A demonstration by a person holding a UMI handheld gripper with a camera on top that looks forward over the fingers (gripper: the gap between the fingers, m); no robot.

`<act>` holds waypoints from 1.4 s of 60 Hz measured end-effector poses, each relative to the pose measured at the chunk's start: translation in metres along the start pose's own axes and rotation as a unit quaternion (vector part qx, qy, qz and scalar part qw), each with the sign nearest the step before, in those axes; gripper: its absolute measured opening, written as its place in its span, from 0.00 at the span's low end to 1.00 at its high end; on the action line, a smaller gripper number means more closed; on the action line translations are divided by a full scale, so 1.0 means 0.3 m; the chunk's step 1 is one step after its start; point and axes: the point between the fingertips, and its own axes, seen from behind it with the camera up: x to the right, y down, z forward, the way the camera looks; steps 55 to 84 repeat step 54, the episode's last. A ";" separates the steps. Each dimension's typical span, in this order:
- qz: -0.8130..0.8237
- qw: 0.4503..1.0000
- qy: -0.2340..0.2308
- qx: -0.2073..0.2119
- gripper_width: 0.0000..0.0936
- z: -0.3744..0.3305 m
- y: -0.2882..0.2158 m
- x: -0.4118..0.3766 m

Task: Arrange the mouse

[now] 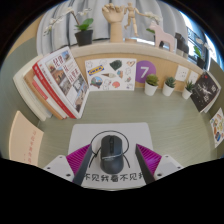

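A dark grey mouse [110, 152] lies on a white mouse mat [92, 133] with a black ring and a line of black characters printed on it. The mat lies on the pale green table. My gripper [112, 160] is open, low over the mat's near end. The mouse rests on the mat between the fingers, with a gap at each side. The magenta pads [80, 157] show to the left and right of the mouse.
A rack of books [58, 85] stands to the left. Picture cards [110, 73], a purple "7" card [146, 72] and small potted plants [152, 85] line the back. A shelf above holds a wooden hand [118, 18] and a plant [84, 27].
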 end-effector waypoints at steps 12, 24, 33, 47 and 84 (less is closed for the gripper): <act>0.004 0.997 -0.013 0.070 0.93 -0.311 -0.158 0.045; 0.002 0.990 -0.014 0.140 0.93 -0.625 -0.209 0.169; 0.002 0.984 -0.012 0.175 0.92 -0.796 -0.157 0.287; -0.009 0.983 -0.002 0.181 0.92 -0.937 0.031 0.477; -0.002 0.985 0.007 0.175 0.92 -0.970 0.103 0.568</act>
